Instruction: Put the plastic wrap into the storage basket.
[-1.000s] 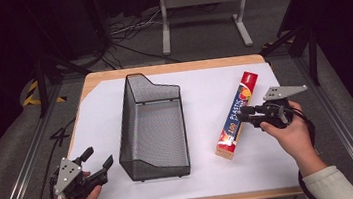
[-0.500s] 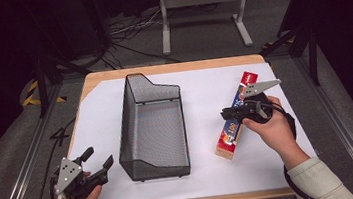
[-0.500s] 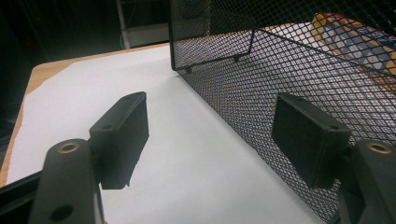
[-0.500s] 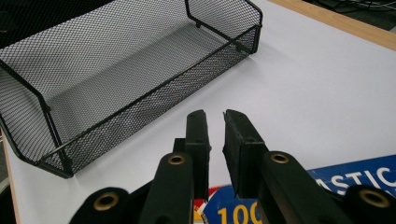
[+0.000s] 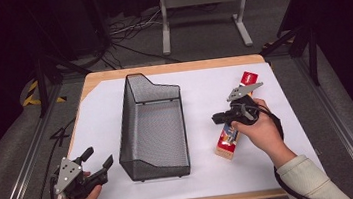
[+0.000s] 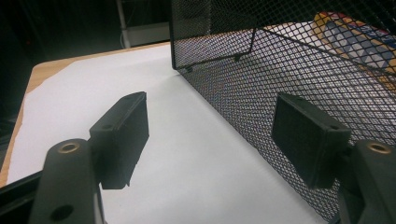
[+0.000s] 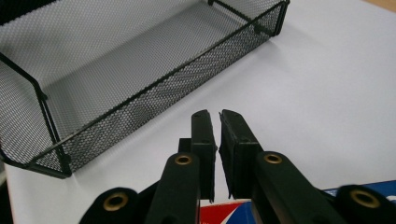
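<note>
A long toothpaste box (image 5: 227,141) lies on the white sheet, right of the black mesh basket (image 5: 128,116). My right gripper (image 5: 215,118) hovers over the box's middle and points left toward the basket. Its jaws have just been closing and now stand almost together with nothing between them; in the right gripper view (image 7: 217,116) the box (image 7: 219,212) shows just beneath them. At the table's front left corner, my left gripper (image 5: 99,157) is open and empty, beside the basket's near left corner. The left gripper view (image 6: 210,126) looks along the basket's mesh wall (image 6: 280,60).
The white sheet (image 5: 100,108) covers most of the wooden table (image 5: 171,68). The basket holds nothing. Beyond the table's far edge are a metal stand (image 5: 201,6) and cables on the dark floor.
My right gripper has moved left from beside the box to above its middle, and its jaws have closed. The left gripper has stayed where it was.
</note>
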Tool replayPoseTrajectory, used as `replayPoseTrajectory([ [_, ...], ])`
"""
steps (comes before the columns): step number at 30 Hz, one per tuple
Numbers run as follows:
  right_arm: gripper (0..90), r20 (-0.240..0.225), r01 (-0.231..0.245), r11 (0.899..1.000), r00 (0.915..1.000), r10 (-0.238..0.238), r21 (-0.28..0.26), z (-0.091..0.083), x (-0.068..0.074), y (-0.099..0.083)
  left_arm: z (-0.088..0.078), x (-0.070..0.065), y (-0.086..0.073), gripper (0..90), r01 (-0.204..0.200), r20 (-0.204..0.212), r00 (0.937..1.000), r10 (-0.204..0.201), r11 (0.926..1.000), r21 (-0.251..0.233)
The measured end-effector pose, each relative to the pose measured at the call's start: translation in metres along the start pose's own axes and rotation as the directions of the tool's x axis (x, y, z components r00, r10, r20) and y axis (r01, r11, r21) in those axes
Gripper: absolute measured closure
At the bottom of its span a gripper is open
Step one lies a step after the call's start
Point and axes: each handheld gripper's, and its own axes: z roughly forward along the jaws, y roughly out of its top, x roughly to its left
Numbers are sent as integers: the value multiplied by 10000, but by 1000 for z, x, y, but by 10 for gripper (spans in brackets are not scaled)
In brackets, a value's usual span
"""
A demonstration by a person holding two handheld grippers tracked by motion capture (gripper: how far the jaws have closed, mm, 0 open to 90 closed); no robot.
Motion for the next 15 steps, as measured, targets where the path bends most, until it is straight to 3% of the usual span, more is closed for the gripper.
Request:
replayPoseTrajectory([
  [15, 900, -154, 181, 9907, 9998, -162, 1348, 25, 8, -11, 1, 0, 0, 282, -1, 61, 10000, 1, 10000, 24],
])
